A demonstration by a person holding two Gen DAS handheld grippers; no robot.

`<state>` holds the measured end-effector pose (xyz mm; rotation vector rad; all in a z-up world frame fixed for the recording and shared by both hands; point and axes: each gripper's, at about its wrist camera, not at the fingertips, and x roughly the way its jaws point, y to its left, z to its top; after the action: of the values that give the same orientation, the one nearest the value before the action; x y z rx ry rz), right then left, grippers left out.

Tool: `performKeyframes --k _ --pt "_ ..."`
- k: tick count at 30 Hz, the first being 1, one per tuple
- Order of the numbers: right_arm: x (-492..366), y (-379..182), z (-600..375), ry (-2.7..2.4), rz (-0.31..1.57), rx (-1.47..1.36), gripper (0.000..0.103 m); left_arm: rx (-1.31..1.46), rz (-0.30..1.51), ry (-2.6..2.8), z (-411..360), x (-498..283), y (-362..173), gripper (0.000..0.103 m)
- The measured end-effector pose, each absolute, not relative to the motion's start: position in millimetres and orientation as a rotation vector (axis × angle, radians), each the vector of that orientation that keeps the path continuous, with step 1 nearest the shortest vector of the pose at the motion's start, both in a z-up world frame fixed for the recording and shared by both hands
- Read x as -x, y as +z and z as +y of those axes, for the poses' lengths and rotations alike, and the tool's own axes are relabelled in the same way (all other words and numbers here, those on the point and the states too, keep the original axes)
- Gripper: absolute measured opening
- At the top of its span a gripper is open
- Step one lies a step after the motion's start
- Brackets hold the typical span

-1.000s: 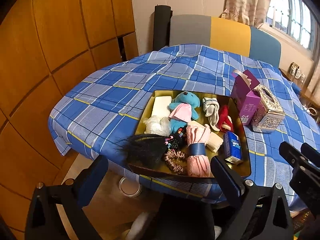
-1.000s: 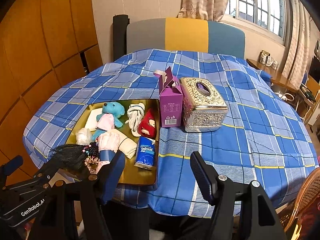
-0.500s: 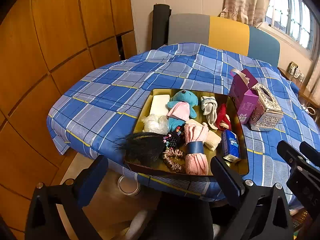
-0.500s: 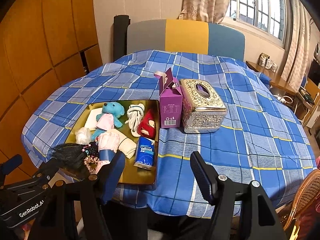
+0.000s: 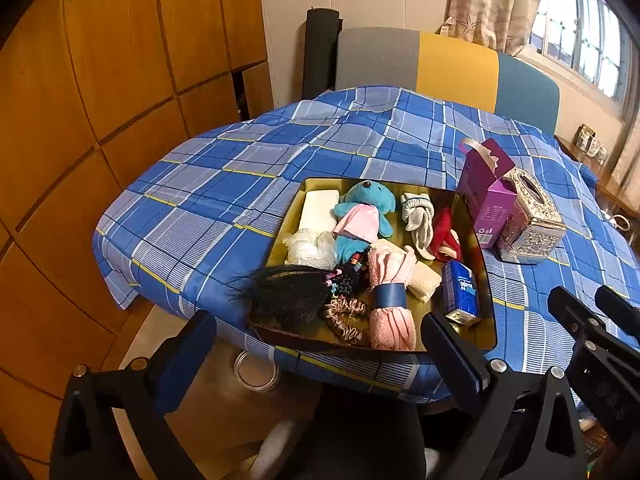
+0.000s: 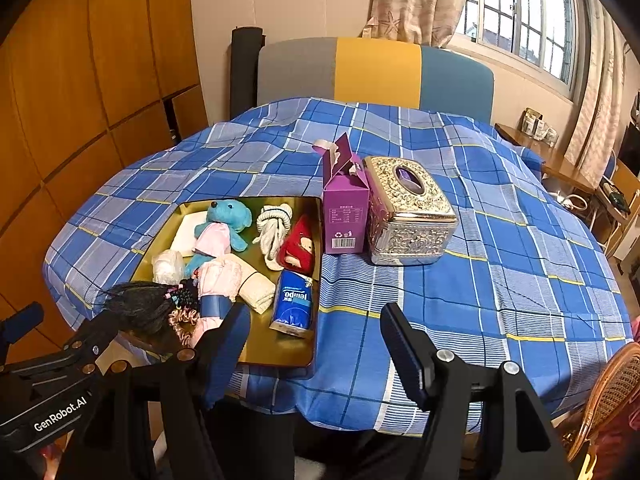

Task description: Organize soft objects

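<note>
A gold tray (image 5: 485,326) near the table's front edge holds several soft things: a blue teddy bear (image 5: 362,216), white socks (image 5: 418,216), a red plush piece (image 5: 444,236), a rolled pink towel (image 5: 390,296), a black hairpiece (image 5: 288,292), a scrunchie (image 5: 346,316) and a blue tissue pack (image 5: 460,292). My left gripper (image 5: 320,344) hangs open just in front of the tray, touching nothing. My right gripper (image 6: 318,340) is open too, over the tablecloth by the tray's (image 6: 276,348) right front corner, with nothing between its fingers.
A purple carton (image 6: 346,208) and a silver tissue box (image 6: 408,216) stand right of the tray on the blue checked tablecloth (image 6: 500,280). A chair back (image 6: 376,72) is behind the table, wooden panels are at left, and a wicker chair (image 6: 612,392) is at front right.
</note>
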<state>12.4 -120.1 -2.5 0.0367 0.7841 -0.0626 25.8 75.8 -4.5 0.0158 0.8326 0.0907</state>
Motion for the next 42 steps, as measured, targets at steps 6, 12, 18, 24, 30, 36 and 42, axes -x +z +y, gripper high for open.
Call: performKeyframes --k 6,12,18,24,30,36,42 --pt "-12.0 -2.7 -120.2 -0.064 0.782 -0.037 0.069 -0.020 0.833 0.094 74.6 -25.3 -4.3 0.103" --pt "-11.6 -2.2 -119.3 -0.060 0.779 -0.033 0.069 -0.023 0.831 0.093 73.6 -25.1 -3.9 0.103" --pt "-12.2 -2.8 -119.0 -0.058 0.785 -0.036 0.069 -0.022 0.831 0.094 73.8 -24.8 -3.9 0.103" --pt "-12.1 -2.8 -117.9 -0.058 0.784 -0.034 0.069 -0.021 0.830 0.097 75.0 -25.0 -4.2 0.103" --pt "-12.6 -3.7 -118.1 -0.056 0.788 -0.035 0.069 -0.021 0.830 0.098 76.4 -25.5 -3.7 0.103" --pt "-12.5 -4.0 -118.2 -0.051 0.787 -0.036 0.069 -0.020 0.831 0.103 77.8 -25.6 -4.3 0.103" --pt "-14.1 -5.0 -115.8 -0.052 0.790 -0.032 0.069 -0.026 0.835 0.102 77.4 -26.3 -5.6 0.103"
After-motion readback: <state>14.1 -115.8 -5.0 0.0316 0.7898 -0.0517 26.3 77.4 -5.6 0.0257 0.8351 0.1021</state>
